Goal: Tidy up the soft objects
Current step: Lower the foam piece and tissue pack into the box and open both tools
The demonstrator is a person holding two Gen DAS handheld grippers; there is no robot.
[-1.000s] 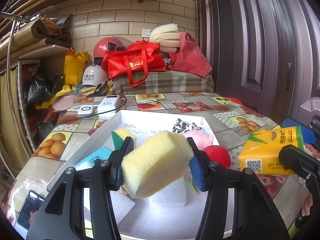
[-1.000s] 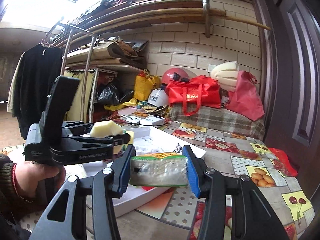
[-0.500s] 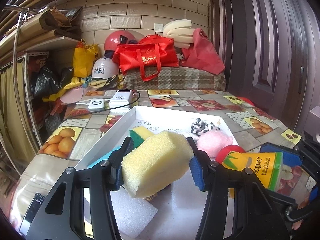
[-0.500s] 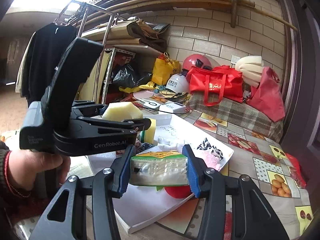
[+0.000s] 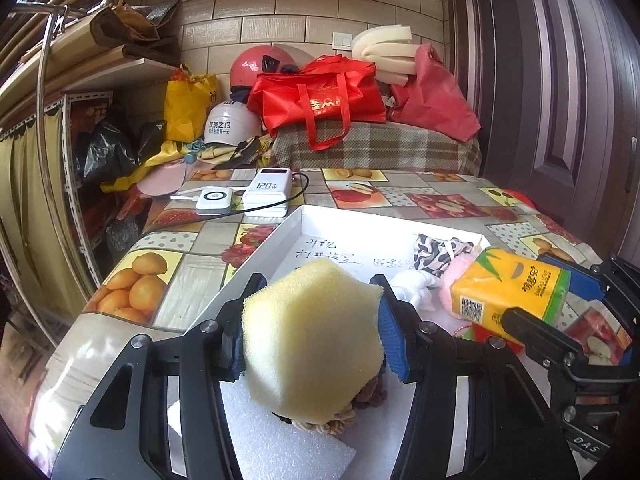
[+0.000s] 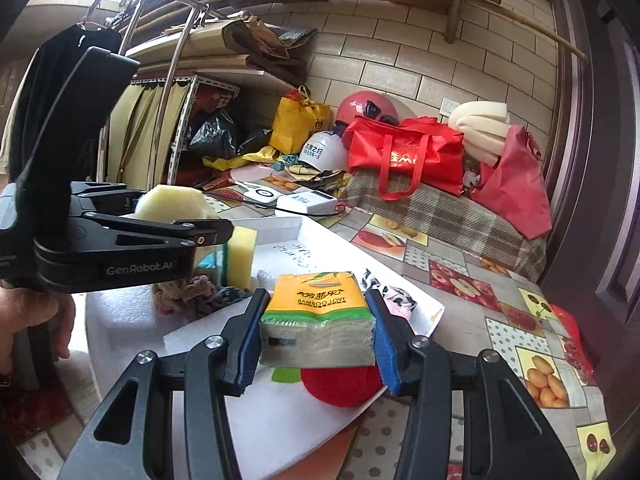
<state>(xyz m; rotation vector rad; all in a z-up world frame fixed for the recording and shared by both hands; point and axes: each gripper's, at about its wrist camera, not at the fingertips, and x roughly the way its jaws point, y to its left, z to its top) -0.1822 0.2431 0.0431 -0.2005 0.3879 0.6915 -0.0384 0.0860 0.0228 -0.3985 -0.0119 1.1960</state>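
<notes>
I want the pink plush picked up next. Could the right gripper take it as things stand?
Probably not: the right gripper has its jaws shut on the tissue pack, so it must set that down before taking the pink plush.

sponge (image 5: 312, 332) over tray (image 5: 288, 236), tissue pack (image 5: 508, 292) right

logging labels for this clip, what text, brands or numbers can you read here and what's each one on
"BAMBOO LOVE": tissue pack, held in the right gripper; the Chinese characters above it are unclear.
"120W": white power bank.
"GenRobot.AI": side of the left gripper, which holds the yellow sponge.
White helmet: Chinese print, too small.
Red bag: gold lettering, partly hidden.
White tray: handwriting, illegible.
</notes>
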